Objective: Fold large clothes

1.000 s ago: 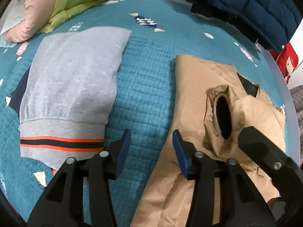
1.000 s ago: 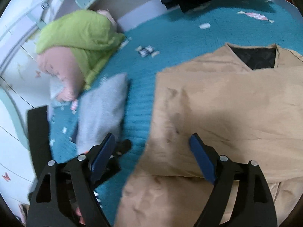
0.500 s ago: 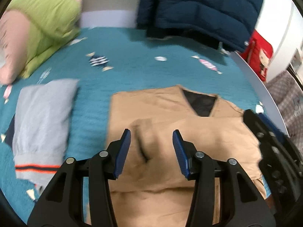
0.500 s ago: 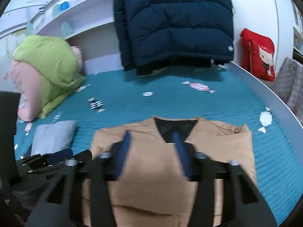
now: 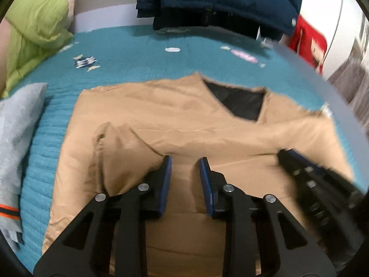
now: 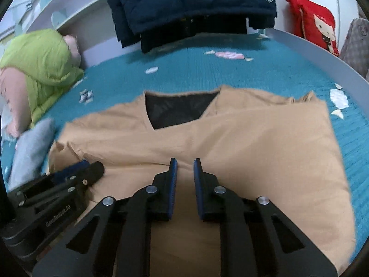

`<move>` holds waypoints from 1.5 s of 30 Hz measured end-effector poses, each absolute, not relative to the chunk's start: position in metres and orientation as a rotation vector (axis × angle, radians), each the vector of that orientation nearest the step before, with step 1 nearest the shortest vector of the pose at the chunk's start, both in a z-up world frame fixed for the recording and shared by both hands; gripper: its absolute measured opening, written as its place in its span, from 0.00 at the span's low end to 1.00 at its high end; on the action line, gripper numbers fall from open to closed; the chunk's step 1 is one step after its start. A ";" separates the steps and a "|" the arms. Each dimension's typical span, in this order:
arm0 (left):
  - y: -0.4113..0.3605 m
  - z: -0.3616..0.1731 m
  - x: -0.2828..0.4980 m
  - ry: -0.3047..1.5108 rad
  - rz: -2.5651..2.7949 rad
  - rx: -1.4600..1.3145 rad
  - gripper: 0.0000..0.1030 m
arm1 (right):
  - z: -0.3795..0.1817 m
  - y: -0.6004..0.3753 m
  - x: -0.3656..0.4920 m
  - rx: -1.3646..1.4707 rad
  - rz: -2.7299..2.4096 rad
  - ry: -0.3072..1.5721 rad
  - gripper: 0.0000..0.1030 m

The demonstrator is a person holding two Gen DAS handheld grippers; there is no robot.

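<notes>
Both grippers have swung from the left side of the bed to face its head, and the tan jacket's sleeves now lie folded across its chest. I have the tan jacket [image 5: 184, 115] lying flat on the teal bed cover [image 5: 138, 53], collar toward the head of the bed, dark lining showing in the open neck. Its left cuff is turned over the chest just beside my left gripper [image 5: 184, 177].

On that gripper the fingers [image 5: 166, 180] have just been closing; a narrow gap remains between the blue pads and I see only flat jacket fabric through it, nothing pinched. My right gripper [image 6: 185, 177] sits over the middle of the jacket near the bed's near edge; its fingers [image 6: 173, 180] have also just been closing and stand almost together, with a thin slit between them and no cloth caught that I can see.

Near the left edge of the bed lies a folded grey sweatshirt [image 5: 16, 124] with an orange stripe, well apart from the jacket. A green quilt [image 6: 43, 62] is heaped in the far left corner, and a dark blue puffer coat [image 6: 189, 2] hangs above the head of the bed.
</notes>
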State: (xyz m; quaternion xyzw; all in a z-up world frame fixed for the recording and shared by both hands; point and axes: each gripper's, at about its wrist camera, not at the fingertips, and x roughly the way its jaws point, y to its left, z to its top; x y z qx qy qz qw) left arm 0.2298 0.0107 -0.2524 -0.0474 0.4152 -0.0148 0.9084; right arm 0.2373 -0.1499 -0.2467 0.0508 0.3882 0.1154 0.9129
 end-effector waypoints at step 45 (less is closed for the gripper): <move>0.009 -0.226 0.247 0.901 -0.003 -0.083 0.07 | -0.220 -0.146 0.260 0.149 0.243 0.882 0.08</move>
